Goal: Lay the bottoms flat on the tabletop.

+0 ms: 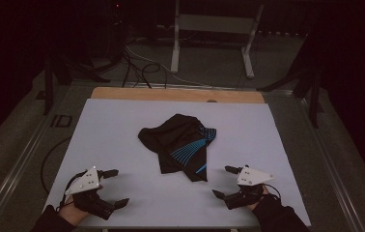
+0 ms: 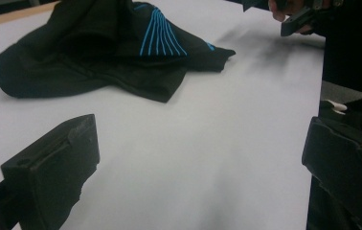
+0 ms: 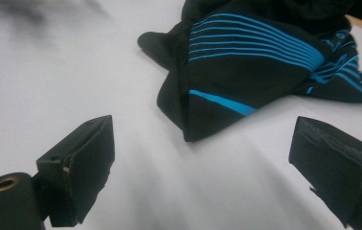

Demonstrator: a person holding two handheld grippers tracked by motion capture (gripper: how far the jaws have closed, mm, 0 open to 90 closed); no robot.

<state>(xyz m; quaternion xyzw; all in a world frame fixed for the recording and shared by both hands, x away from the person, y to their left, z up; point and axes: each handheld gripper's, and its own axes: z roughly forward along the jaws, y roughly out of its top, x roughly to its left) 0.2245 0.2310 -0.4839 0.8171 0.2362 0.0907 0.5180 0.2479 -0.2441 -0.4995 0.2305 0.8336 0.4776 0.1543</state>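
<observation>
The left gripper (image 1: pixel 114 188) rests in front of the garment, at its left, with its fingers (image 2: pixel 54 163) spread wide and holding nothing. The black garment (image 1: pixel 183 145) lies crumpled in the middle of the white bench (image 1: pixel 122 125); it has thin blue stripes. The right gripper (image 1: pixel 225 181) sits just beside its near right corner, fingers also wide, nothing between them.
</observation>
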